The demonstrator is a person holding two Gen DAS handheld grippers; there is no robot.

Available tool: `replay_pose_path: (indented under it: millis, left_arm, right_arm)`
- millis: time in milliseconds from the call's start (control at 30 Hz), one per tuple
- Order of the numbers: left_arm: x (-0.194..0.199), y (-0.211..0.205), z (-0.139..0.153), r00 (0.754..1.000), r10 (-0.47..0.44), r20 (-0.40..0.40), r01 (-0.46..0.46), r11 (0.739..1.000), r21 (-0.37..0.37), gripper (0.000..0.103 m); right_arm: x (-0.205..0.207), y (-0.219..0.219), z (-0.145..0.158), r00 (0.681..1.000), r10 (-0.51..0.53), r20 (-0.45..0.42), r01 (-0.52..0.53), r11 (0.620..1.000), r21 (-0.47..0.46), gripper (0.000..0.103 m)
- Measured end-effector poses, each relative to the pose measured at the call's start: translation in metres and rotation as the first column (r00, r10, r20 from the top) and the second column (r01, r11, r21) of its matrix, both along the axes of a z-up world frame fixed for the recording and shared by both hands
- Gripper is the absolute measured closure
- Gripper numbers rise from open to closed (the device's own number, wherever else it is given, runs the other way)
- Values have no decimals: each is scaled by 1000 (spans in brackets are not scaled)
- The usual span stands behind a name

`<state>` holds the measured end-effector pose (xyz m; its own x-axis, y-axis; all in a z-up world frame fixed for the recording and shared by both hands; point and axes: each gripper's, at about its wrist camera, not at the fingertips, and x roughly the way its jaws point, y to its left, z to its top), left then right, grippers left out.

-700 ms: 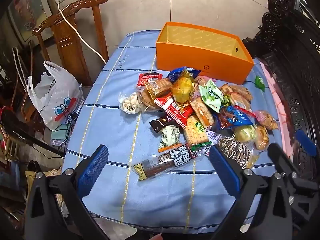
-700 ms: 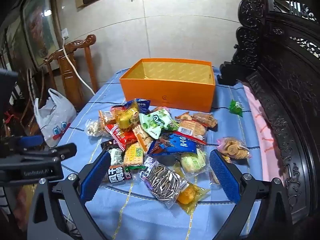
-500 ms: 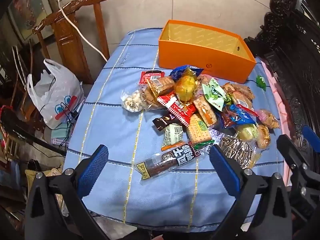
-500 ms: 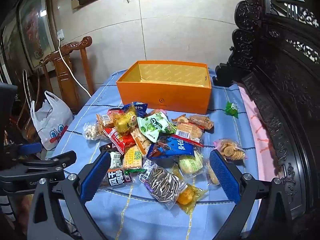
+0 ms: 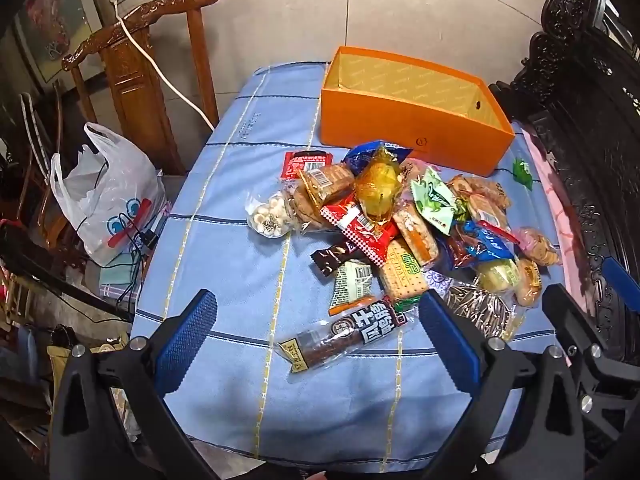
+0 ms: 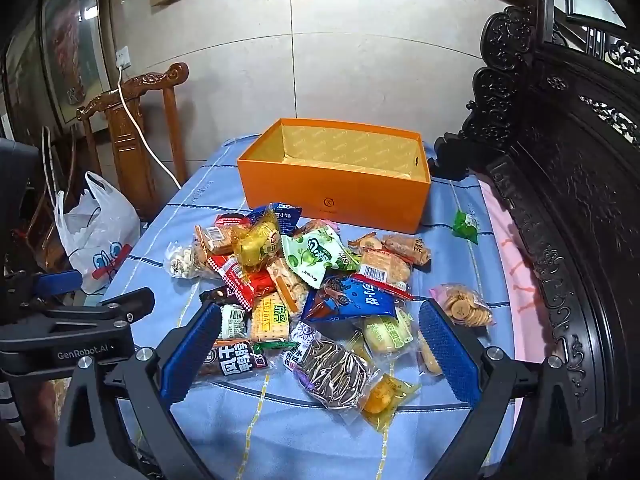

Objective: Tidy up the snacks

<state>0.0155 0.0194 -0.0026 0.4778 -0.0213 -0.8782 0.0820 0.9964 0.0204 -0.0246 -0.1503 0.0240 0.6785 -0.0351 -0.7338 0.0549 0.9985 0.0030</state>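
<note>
Fig.: my left tongs [image 5: 316, 336] & right tongs [image 6: 318, 350] both gape wide, empty, low-frame — snack pile [image 6: 304, 280] centre, orange box [image 6: 336, 184] above awaiting contents.

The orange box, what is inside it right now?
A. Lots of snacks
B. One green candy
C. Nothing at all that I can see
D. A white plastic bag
C: the orange box shows only its bare yellow lining in both views, while the snacks lie in a heap on the blue cloth in front of it.
</note>
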Motion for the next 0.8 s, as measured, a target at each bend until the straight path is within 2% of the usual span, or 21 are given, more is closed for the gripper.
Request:
replay_pose_path:
  millis: [200, 800]
  left_arm:
    - [1, 1, -3, 1000, -25, -5, 25, 1000, 10, 4]
    - [10, -1, -9, 997, -70, -21, 70, 997, 16, 4]
  right_arm:
    - [2, -1, -2, 999, -37, 11, 37, 999, 24, 4]
    - [6, 0, -8, 998, -55, -10, 55, 998, 35, 4]
